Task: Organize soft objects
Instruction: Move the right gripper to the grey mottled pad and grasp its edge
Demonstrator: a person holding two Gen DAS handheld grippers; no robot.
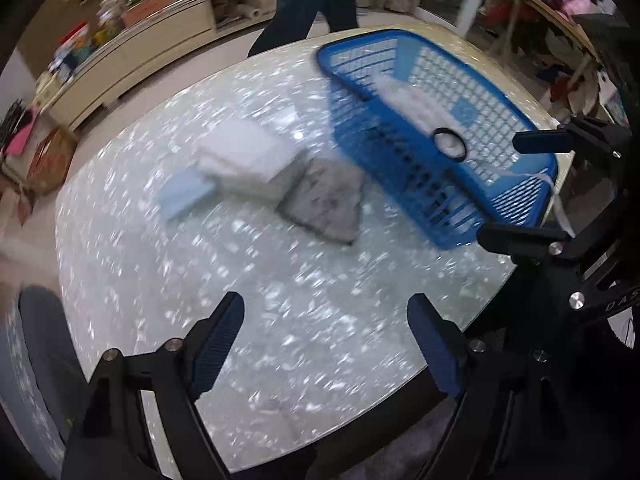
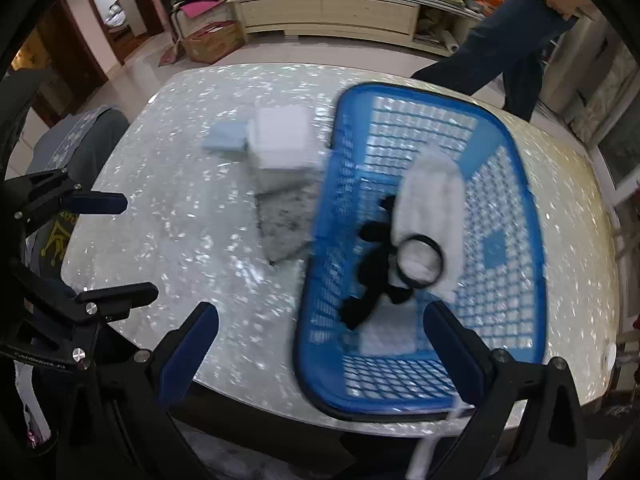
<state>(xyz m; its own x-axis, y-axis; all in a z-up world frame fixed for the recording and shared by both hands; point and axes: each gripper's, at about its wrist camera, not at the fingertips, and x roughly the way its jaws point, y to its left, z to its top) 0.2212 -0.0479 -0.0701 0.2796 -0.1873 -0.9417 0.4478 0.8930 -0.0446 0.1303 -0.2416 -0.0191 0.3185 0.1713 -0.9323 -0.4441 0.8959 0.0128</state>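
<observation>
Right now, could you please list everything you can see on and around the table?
Basket: one, blue, on the table's right part.
White cloth: one, inside the basket.
Black cloth: one, inside the basket.
Black ring: one, on the white cloth.
White stack: one, left of the basket.
Blue pad: one, pale, beside the stack.
Grey cloth: one, against the basket.
Table: one, speckled.
Bystander: one, behind.
Left claw: open, empty.
Right claw: open, empty.
</observation>
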